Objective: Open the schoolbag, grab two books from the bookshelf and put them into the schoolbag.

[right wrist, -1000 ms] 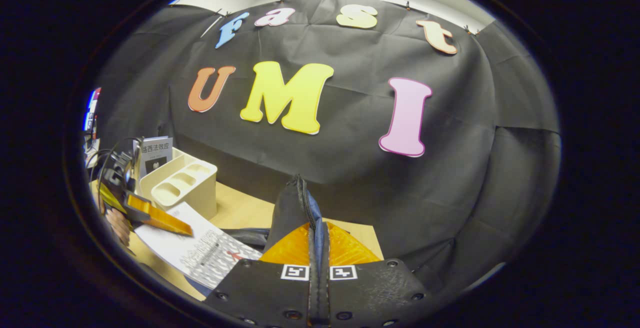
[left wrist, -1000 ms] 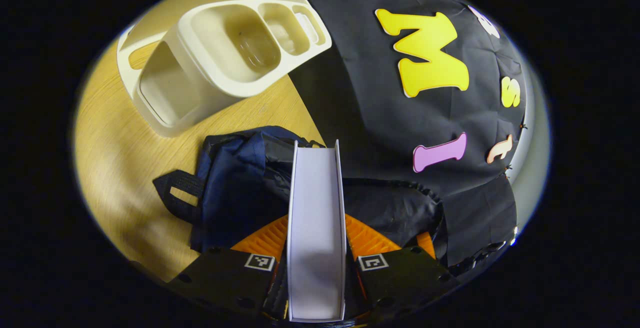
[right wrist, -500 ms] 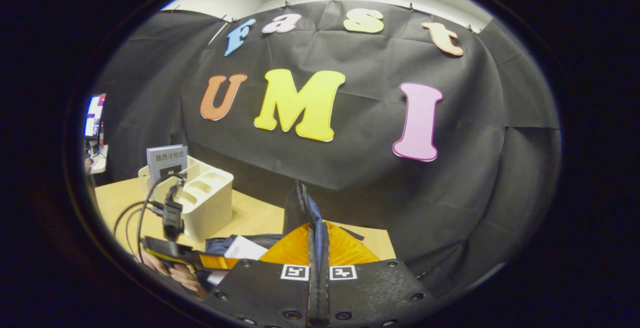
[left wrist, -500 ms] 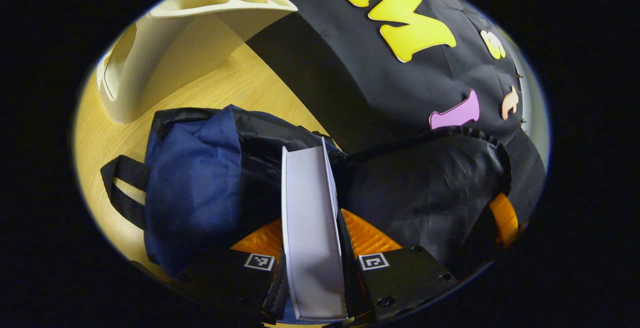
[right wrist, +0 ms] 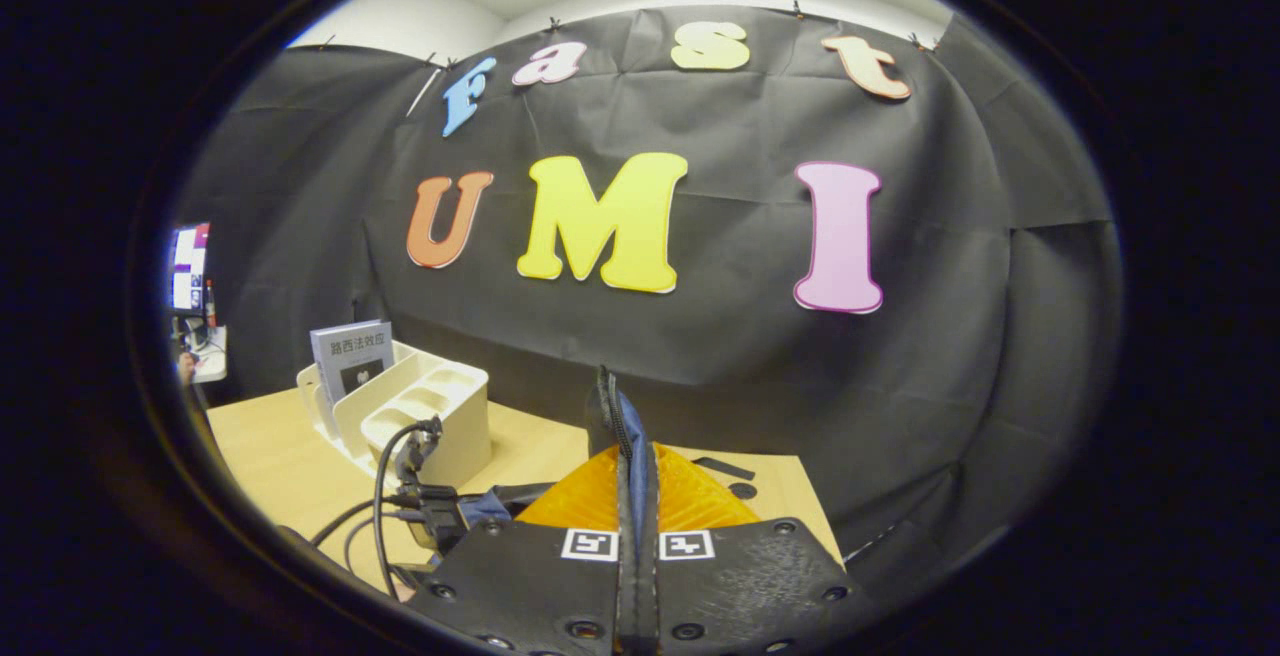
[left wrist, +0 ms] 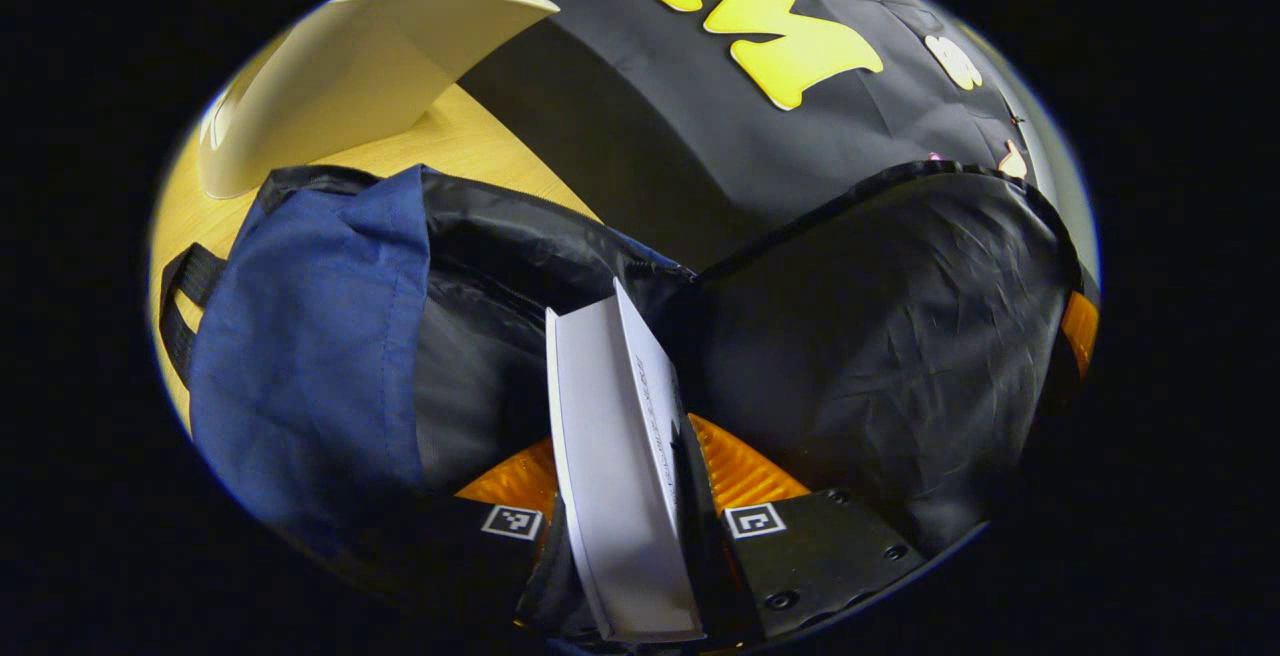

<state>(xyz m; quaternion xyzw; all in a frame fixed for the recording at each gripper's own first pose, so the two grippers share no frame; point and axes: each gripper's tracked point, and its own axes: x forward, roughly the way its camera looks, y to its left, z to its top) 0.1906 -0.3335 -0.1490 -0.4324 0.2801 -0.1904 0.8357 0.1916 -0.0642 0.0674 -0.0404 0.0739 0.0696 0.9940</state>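
The left tongs [left wrist: 625,496] pinch a white-paged book [left wrist: 620,466] in the open blue schoolbag [left wrist: 330,336], the right tongs [right wrist: 630,526] pinching its edge.

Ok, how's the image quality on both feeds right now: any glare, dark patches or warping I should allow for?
Left gripper view: strong fisheye bending at the edges; the book is evenly lit and sharp, but the schoolbag interior beside it is deep in shadow. Right gripper view: no glare, the table is softly lit, the bookshelf looks small and curved towards the rim, and the bag edge in the right gripper is crisp.
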